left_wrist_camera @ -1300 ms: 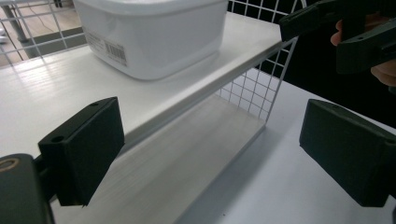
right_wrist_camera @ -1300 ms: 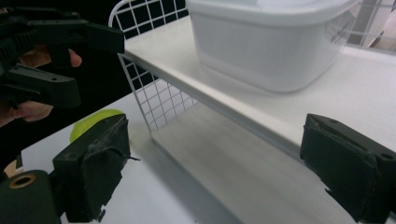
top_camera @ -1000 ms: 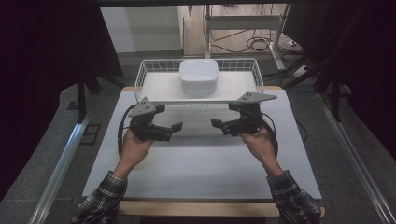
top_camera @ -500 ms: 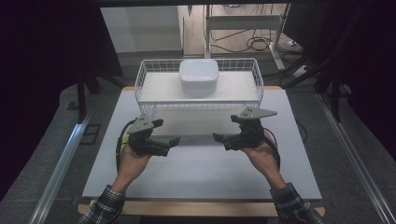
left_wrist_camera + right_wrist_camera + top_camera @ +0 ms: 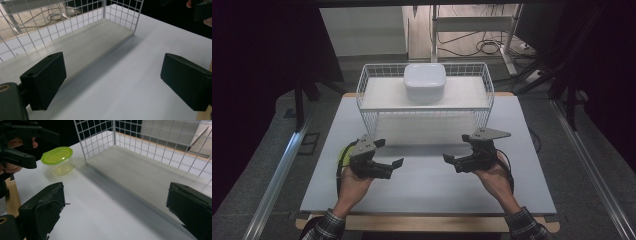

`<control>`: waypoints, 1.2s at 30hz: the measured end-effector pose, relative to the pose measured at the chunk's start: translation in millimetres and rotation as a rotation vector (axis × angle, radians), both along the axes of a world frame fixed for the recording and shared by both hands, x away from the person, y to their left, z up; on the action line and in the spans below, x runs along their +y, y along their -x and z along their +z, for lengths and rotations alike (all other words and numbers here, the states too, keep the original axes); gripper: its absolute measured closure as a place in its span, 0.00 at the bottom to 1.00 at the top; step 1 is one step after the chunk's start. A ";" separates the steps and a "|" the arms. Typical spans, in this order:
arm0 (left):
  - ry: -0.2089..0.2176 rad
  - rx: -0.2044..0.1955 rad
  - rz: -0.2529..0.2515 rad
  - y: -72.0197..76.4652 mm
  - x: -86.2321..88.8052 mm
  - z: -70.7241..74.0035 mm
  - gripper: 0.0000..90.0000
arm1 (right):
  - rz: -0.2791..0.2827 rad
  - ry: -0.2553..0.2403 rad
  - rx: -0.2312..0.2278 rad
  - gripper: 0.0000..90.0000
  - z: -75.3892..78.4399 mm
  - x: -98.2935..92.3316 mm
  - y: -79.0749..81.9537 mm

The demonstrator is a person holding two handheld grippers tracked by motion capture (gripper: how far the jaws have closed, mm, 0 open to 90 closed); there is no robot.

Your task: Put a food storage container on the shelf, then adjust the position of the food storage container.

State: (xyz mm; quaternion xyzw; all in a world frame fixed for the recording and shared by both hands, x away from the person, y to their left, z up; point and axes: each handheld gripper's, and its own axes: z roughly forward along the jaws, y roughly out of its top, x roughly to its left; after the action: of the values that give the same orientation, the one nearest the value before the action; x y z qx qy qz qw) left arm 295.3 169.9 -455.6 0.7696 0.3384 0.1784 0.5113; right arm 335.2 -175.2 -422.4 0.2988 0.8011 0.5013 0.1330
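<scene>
1. The left claw (image 5: 398,163) is held low over the white table (image 5: 432,185) with its jaws spread wide and nothing between them; the left gripper view shows bare tabletop in the gap.
2. The right claw (image 5: 448,159) is spread the same way and also empty, with its tips turned inward toward the left one.
3. The thing nearest to either claw is a small clear tub with a lime-green lid (image 5: 57,155). It stands upright on the table just off the near left corner of the wire rack (image 5: 424,102), apart from the rack's mesh.
4. In the high view the tub (image 5: 344,151) is mostly hidden behind the left hand (image 5: 354,177) and shows as a sliver of green beside it.
5. The relation that matters: the tub lies just outside and a little behind the left claw, on the far-left side of that hand, while the left jaws point inward to the table's middle. The right claw is well apart from it, across the table.
6. The left hand is clearly nearer, so I judge it the likelier one to take the tub, after swinging outward to face it.
7. The lid is a rounded oval, and its longer axis seems to run roughly along the table's width.
8. A white lidded box (image 5: 425,82) sits on the rack's upper shelf, well away from both claws.
</scene>
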 end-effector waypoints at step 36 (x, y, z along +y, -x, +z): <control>-0.104 0.085 0.037 19.4 3.7 -43.2 0.04 | -0.051 0.098 0.083 0.03 -65.4 -27.3 25.7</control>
State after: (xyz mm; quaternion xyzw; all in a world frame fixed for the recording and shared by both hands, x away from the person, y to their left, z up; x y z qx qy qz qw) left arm 275.9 173.6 -498.9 0.7957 0.3641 0.1725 0.4522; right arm 309.5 -202.4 -487.8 0.3329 0.8215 0.4453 0.1267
